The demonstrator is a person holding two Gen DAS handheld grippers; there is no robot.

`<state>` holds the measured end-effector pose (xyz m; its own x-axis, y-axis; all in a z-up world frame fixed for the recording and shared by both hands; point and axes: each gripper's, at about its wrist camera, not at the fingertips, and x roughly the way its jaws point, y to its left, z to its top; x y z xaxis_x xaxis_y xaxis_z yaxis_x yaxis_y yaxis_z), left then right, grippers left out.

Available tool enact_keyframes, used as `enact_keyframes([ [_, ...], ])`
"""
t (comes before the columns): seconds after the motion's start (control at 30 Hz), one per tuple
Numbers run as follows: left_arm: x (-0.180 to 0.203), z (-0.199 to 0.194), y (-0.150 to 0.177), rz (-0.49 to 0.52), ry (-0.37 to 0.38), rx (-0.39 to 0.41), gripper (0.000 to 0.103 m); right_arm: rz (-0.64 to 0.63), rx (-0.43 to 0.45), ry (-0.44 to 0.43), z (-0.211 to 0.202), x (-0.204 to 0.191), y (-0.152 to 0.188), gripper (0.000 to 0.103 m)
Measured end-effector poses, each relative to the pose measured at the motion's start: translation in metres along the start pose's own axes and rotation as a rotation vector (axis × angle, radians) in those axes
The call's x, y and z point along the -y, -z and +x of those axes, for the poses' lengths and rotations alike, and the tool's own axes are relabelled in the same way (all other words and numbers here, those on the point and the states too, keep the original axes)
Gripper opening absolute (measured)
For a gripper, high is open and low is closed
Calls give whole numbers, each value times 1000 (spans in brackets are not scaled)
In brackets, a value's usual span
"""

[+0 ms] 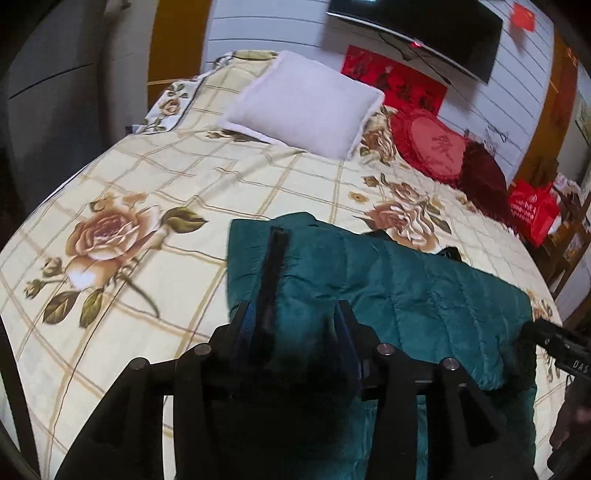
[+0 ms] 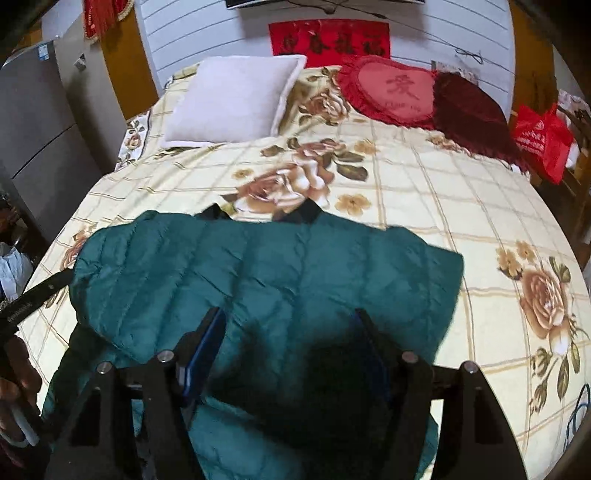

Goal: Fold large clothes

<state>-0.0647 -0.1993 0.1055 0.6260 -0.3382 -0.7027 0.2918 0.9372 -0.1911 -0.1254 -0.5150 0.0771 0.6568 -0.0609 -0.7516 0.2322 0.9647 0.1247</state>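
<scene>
One teal quilted puffer jacket (image 2: pixel 266 273) lies partly folded on the bed with the cream floral grid-pattern sheet (image 1: pixel 155 177), near the bed's front edge, its dark collar (image 2: pixel 303 212) toward 12 o'clock. In the left wrist view a black zipper strip (image 1: pixel 273 266) runs up the jacket's left edge.

Counts: one jacket, two grippers, three cushions. One white square pillow (image 1: pixel 306 101) at 12 o'clock, one red heart-shaped frilled cushion (image 2: pixel 391 90) at 1 o'clock, one dark maroon cushion (image 2: pixel 469 107) just beside it, touching. One red plastic bag (image 2: pixel 543 142) off the bed at 2 o'clock. One red banner with dark characters (image 2: pixel 328 42) on the white slatted wall. One black wall-mounted TV (image 1: pixel 417 31) above it.

Left gripper (image 1: pixel 295 325) tilts down over the jacket's left edge. Jaws part-way apart; the zipper strip sits by the left finger, pads not clearly pressing it. Frame blurred.

Right gripper (image 2: pixel 291 336) tilts down over the jacket's middle-right part, jaws wide apart, fabric below and between them, nothing clamped.

Left gripper's body and the hand (image 2: pixel 14 373) holding it show at 8 o'clock in the right wrist view. Right gripper's black body (image 1: pixel 561 347) shows at 4 o'clock in the left wrist view.
</scene>
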Motion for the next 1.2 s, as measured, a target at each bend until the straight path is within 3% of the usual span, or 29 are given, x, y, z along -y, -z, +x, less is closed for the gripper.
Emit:
enact_keyframes([
  [0.23,12,46,-1,45,-52,-84,26,-18,-42,23,54,-19,-8,73],
  [0.47,19,61,2,92,-72,-94,29,2,-65,53,88,-10,-4,78],
  [0.7,22,64,4,103,-86,-101,29,9,-45,15,40,0,2,78],
  [0.87,23,65,4,102,-88,-96,30,3,-24,75,7,24,21,78],
  [1.03,25,68,6,110,-93,-93,31,36,-65,139,22,55,36,78],
  [1.2,29,72,9,124,-109,-82,34,126,-82,128,48,74,42,94],
])
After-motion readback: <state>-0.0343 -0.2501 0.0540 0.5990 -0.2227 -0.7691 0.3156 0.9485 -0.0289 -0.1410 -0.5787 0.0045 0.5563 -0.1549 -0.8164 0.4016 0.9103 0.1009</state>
